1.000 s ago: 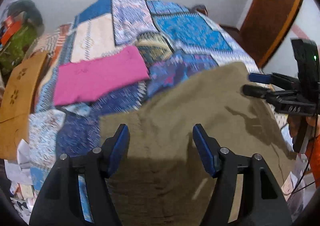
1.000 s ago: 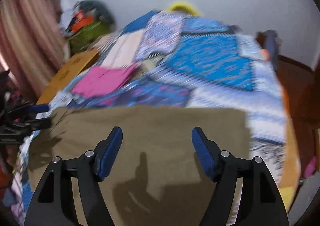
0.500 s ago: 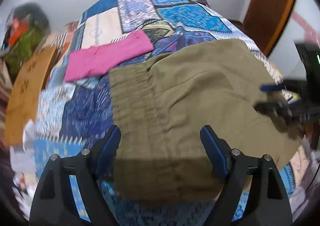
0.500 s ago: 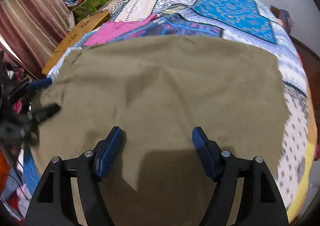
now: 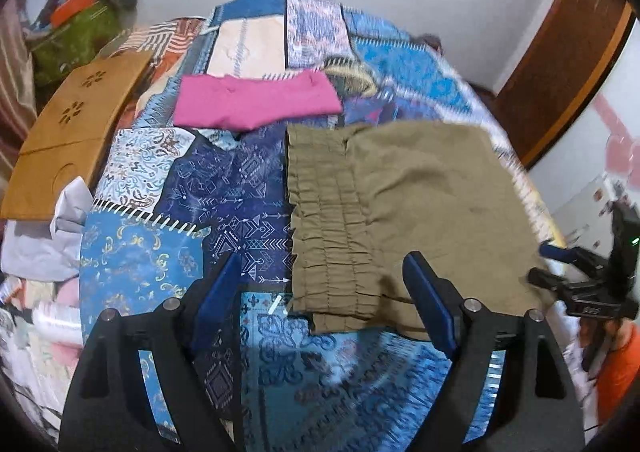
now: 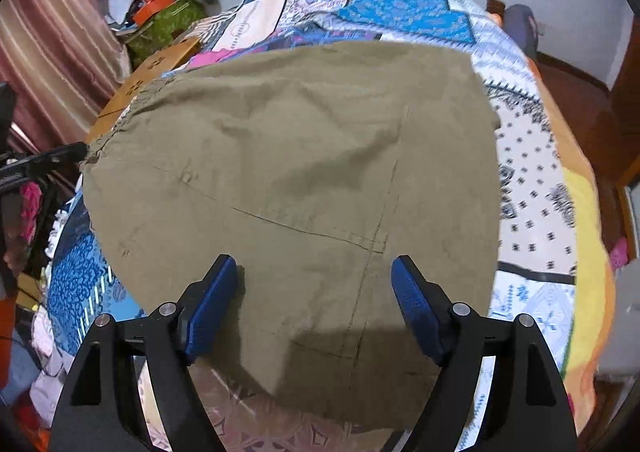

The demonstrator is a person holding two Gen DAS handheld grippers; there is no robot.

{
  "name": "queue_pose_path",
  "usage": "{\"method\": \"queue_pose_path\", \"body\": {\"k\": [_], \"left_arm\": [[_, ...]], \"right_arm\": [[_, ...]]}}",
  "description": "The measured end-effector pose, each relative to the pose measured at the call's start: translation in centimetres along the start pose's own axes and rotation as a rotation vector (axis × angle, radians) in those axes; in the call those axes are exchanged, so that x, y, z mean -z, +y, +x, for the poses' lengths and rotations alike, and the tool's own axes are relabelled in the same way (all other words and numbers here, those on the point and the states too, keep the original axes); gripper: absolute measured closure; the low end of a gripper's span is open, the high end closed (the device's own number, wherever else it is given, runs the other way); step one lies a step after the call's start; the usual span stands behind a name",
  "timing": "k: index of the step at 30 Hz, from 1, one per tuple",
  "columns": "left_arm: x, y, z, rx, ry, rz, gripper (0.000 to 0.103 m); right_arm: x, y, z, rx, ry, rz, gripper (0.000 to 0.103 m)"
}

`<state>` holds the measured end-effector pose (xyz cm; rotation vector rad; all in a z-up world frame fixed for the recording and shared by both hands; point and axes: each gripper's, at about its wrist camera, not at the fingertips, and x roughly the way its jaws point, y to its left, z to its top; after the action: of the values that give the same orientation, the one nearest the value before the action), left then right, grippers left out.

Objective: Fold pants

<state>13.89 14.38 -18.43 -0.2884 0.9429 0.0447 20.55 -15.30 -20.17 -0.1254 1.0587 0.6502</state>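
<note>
We are working on olive pants (image 5: 404, 212) lying flat on the bed (image 5: 168, 264), close to its near edge, waistband (image 5: 324, 220) toward the bed's left side. Both grippers are released and grasping nothing: the left gripper (image 5: 324, 308) is hovering by the waistband's near corner, the right gripper (image 6: 312, 300) above the leg end. For a clean fold, we are probably best pinching both layers at the near edge, lifting evenly together, and keeping clear of the pink cloth (image 5: 256, 102) further back.

A home bedroom: patchwork bedspread (image 5: 224, 188), curtain (image 6: 52, 32), wooden door (image 5: 568, 52).
</note>
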Motion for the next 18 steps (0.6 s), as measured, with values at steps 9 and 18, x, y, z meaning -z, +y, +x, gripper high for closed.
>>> {"method": "queue_pose_path", "body": {"k": [9,18], "left_arm": [[2.7,-0.8,0.9,0.138,0.099,-0.058,0.019],[4.4,-2.3,3.5,0.187,0.15,-0.101,0.016]], "right_arm": [[-2.4,3.7,-1.8,-0.009,-0.21,-0.057,0.026],[-0.2,4.8,2.6,0.044,-0.122,-0.101,0.026]]}}
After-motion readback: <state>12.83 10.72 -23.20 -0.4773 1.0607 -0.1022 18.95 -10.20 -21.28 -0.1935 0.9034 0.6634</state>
